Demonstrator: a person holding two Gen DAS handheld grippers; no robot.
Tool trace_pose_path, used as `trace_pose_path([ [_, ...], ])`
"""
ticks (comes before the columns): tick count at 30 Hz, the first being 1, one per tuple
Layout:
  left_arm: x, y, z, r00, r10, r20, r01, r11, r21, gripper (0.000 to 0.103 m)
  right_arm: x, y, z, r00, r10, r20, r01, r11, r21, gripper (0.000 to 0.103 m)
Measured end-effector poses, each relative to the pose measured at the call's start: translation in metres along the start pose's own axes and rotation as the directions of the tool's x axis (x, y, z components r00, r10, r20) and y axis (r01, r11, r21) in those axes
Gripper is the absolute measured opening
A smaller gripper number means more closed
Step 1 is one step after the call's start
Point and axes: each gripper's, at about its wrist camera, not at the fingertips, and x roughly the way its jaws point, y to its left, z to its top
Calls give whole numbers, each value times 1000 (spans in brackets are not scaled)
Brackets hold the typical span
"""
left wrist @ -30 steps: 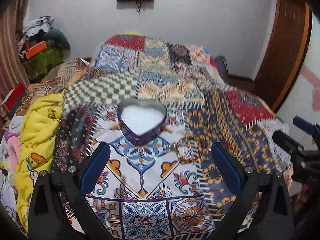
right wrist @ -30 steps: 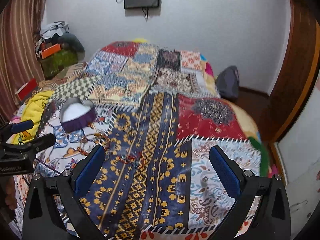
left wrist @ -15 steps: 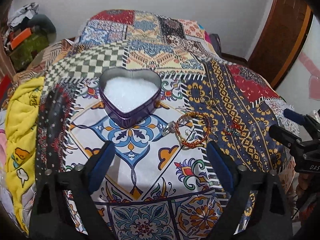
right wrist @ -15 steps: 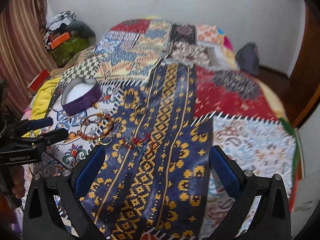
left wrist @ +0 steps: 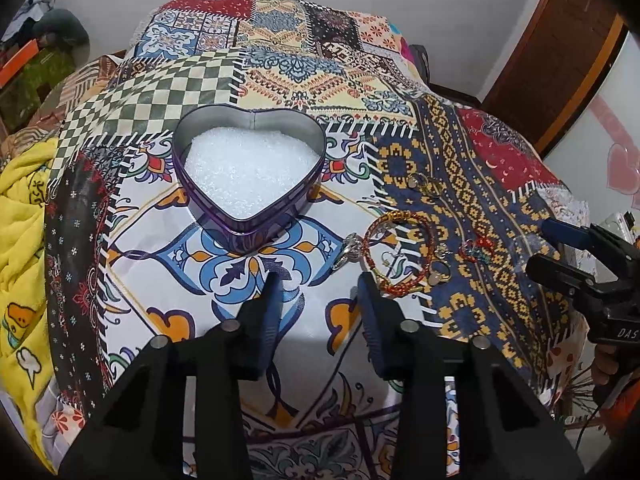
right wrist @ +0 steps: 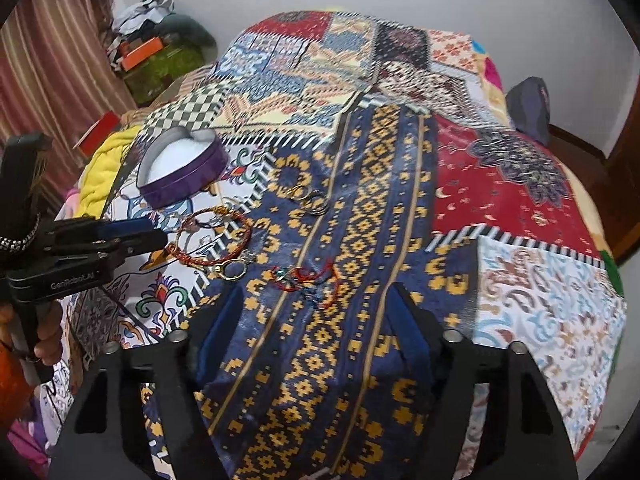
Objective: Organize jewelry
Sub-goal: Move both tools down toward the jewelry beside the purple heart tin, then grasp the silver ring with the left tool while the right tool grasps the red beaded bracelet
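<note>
A purple heart-shaped tin point(left wrist: 248, 172) with white filling sits open on the patterned bedspread point(left wrist: 160, 280). Right of it lie a red-orange beaded bracelet point(left wrist: 400, 252), a silver pendant point(left wrist: 348, 248), gold rings point(left wrist: 426, 186) and a red thread bracelet point(left wrist: 478, 248). My left gripper point(left wrist: 318, 284) hovers in front of the tin, left of the beaded bracelet; its jaws are closing with nothing between them. My right gripper point(right wrist: 316, 292) points down at the red thread bracelet point(right wrist: 308, 276), which lies just ahead of its fingertips. Its jaws are closing too, and the pads touch nothing.
A yellow blanket point(left wrist: 24, 220) is bunched at the bed's left side. Boxes and bags point(right wrist: 148, 52) are piled by a striped curtain point(right wrist: 52, 72). A dark bag point(right wrist: 528, 108) rests at the far right of the bed, near a wooden door frame point(left wrist: 560, 48).
Both grippers have come down toward the bedspread and tilted further downward. Both pairs of jaws have narrowed, the left far more than the right.
</note>
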Motion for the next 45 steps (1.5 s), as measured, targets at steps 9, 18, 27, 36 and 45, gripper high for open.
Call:
trace_pose_path([
  [9, 12, 2, 7, 1000, -29, -2, 30, 998, 46, 34, 19, 21, 13, 995, 95, -43, -97, 994, -44, 65],
  [18, 22, -5, 15, 999, -41, 2, 41, 994, 103, 34, 44, 25, 31, 987, 127, -97, -133, 989, -66, 53],
  [27, 29, -14, 20, 998, -62, -1, 61, 988, 140, 34, 58, 16, 39, 982, 130, -133, -139, 989, -55, 38],
  [36, 34, -20, 19, 998, -58, 16, 55, 986, 160, 34, 75, 13, 50, 986, 117, -120, -122, 992, -33, 21],
  [45, 36, -13, 23, 997, -82, 11, 80, 991, 110, 14, 73, 15, 55, 988, 109, -111, -110, 994, -10, 5],
])
